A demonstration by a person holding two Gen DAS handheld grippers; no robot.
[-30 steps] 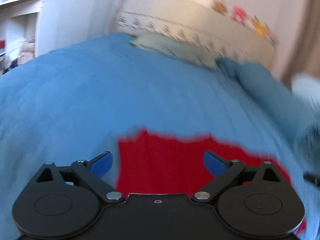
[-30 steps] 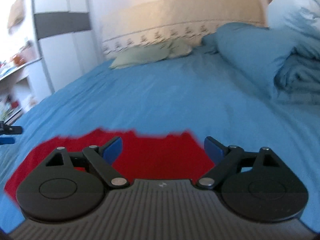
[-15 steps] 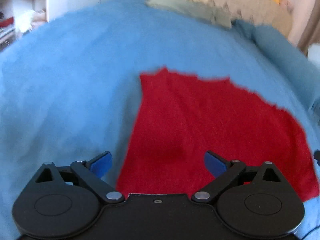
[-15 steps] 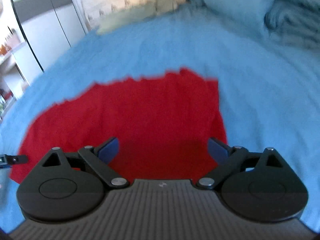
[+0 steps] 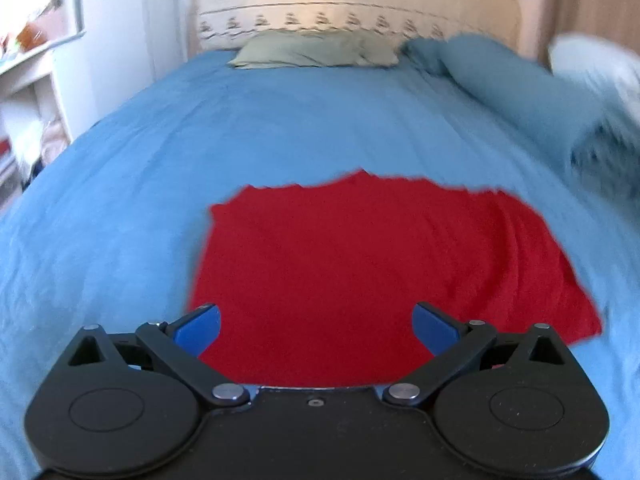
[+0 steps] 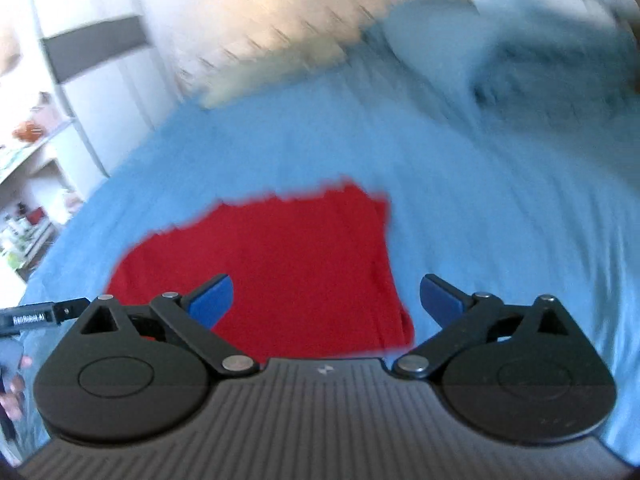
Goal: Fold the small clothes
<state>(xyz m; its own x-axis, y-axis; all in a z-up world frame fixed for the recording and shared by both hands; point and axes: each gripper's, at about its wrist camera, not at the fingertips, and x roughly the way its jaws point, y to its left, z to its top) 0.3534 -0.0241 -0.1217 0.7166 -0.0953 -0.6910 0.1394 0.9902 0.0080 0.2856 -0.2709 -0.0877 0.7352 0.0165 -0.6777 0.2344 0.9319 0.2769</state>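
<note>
A red cloth [image 5: 380,264] lies spread flat on the blue bed cover [image 5: 280,128]; it also shows in the right wrist view [image 6: 272,264]. My left gripper [image 5: 316,324] is open and empty, above the cloth's near edge toward its left side. My right gripper [image 6: 326,300] is open and empty, above the cloth's near right corner. The edge of the left gripper [image 6: 44,314] shows at the far left of the right wrist view. The cloth's near edge is hidden behind both gripper bodies.
A pale green pillow [image 5: 316,50] lies at the headboard [image 5: 360,8]. A rolled blue duvet [image 5: 532,92] runs along the right side of the bed. A white wardrobe [image 6: 92,92] and shelves [image 5: 28,80] stand to the left.
Both grippers pulled back and tilted up from the cloth, so more of the bed and headboard shows. Both stayed open. The cloth lies as before.
</note>
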